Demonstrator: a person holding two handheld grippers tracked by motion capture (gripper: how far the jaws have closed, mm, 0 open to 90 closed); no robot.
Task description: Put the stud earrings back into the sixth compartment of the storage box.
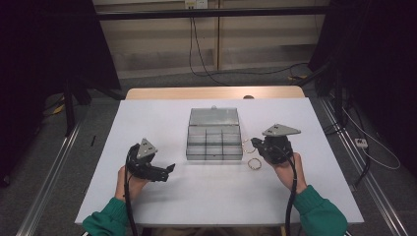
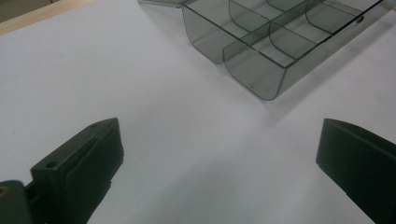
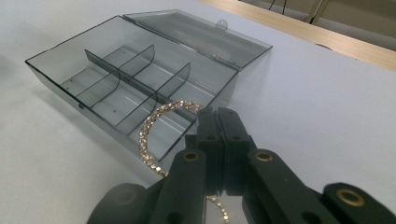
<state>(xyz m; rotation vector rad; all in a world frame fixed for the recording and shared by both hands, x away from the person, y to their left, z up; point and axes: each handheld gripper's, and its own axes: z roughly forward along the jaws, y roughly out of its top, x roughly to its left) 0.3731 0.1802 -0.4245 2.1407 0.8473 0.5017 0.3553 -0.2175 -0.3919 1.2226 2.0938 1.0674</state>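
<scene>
A smoky clear compartment box [image 1: 214, 156] stands in the middle of the white table, its lid [image 1: 214, 117] folded back flat behind it. My right gripper [image 1: 253, 143] is at the box's right end, shut on a gold studded bracelet [image 3: 148, 130]. The bracelet loops out from the shut jaws [image 3: 217, 112] and hangs beside the box wall [image 3: 84, 100]. A second gold bracelet [image 1: 254, 163] lies on the table just in front of the right gripper. My left gripper [image 1: 165, 170] rests to the left of the box, open, nothing between its jaws [image 2: 219, 154]. The compartments [image 2: 280, 42] look bare.
The table [image 1: 206, 196] has open white surface in front of and around the box. A wooden strip [image 1: 211, 93] runs along its far edge. Metal rails [image 1: 54, 172] flank the table on the floor, and cables [image 1: 206, 69] trail behind it.
</scene>
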